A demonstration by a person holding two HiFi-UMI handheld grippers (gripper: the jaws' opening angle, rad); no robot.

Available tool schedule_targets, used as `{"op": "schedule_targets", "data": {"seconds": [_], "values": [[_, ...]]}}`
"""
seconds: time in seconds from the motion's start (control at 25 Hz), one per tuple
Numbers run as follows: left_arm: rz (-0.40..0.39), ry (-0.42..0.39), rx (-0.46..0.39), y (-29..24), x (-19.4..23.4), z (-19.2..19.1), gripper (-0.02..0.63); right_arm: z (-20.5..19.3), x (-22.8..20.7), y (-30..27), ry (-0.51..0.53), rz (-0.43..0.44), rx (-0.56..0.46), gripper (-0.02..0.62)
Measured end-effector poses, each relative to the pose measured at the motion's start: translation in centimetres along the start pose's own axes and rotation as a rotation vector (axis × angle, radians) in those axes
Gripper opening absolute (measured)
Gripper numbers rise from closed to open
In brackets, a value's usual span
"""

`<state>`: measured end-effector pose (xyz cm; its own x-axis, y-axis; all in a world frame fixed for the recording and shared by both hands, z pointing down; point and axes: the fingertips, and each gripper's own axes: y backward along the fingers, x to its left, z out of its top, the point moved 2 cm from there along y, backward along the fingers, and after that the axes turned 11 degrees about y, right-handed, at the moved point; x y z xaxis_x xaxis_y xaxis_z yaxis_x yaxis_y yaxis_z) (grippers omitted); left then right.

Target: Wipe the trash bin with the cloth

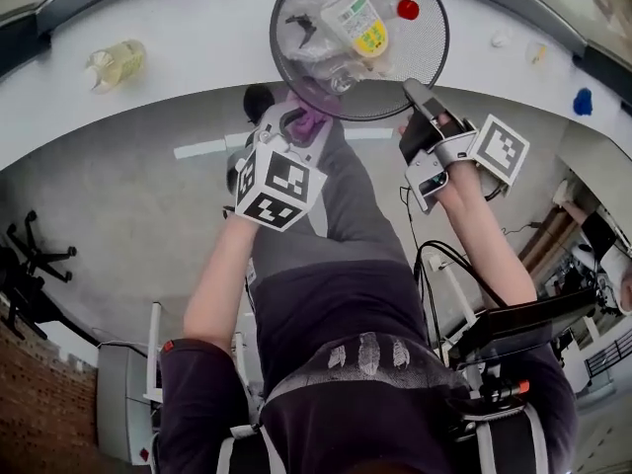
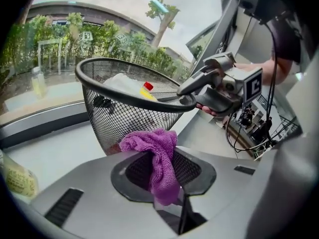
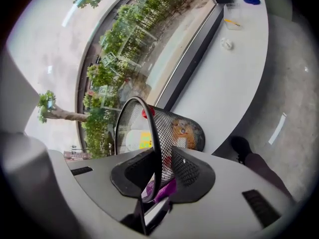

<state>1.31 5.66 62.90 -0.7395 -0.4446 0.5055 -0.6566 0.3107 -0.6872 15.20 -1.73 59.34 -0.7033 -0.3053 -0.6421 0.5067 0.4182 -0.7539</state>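
A black mesh trash bin stands on the white counter, with its mouth towards me and litter inside. My right gripper is shut on its near rim, and the rim wire runs between the jaws. My left gripper is shut on a purple cloth, which bunches over the jaws against the bin's lower outer wall. The left gripper view also shows the right gripper clamped on the rim. A bit of the cloth shows through the mesh.
A yellow bottle lies on the counter at the left. A blue object and small bits sit at the right end. A red-capped bottle and plastic wrappers fill the bin. Cables and a dark screen are at my right.
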Motion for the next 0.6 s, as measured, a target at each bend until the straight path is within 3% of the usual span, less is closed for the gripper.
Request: {"op": "schedule_targets", "data": {"seconds": [0.24, 0.32, 0.44, 0.52, 0.6], "values": [[0.083, 0.031, -0.023, -0.1, 3.4, 0.5, 0.089, -2.0, -0.2, -1.1, -0.114, 0.057, 0.05, 0.08], [0.103, 0.004, -0.013, 0.0, 4.4, 0.8, 0.089, -2.4, -0.1, -1.6, -0.111, 0.078, 0.079, 0.097], [0.179, -0.005, -0.01, 1.2, 7.1, 0.8, 0.089, -2.4, 0.3, -1.5, 0.063, 0.077, 0.144, 0.111], [0.273, 0.08, -0.048, 2.2, 10.4, 0.6, 0.089, -2.0, 0.5, -0.2, 0.242, 0.048, 0.173, 0.152], [0.343, 0.132, -0.089, 2.6, 13.8, 1.1, 0.089, -1.0, 0.3, 1.4, 0.349, 0.011, 0.157, 0.152]]}}
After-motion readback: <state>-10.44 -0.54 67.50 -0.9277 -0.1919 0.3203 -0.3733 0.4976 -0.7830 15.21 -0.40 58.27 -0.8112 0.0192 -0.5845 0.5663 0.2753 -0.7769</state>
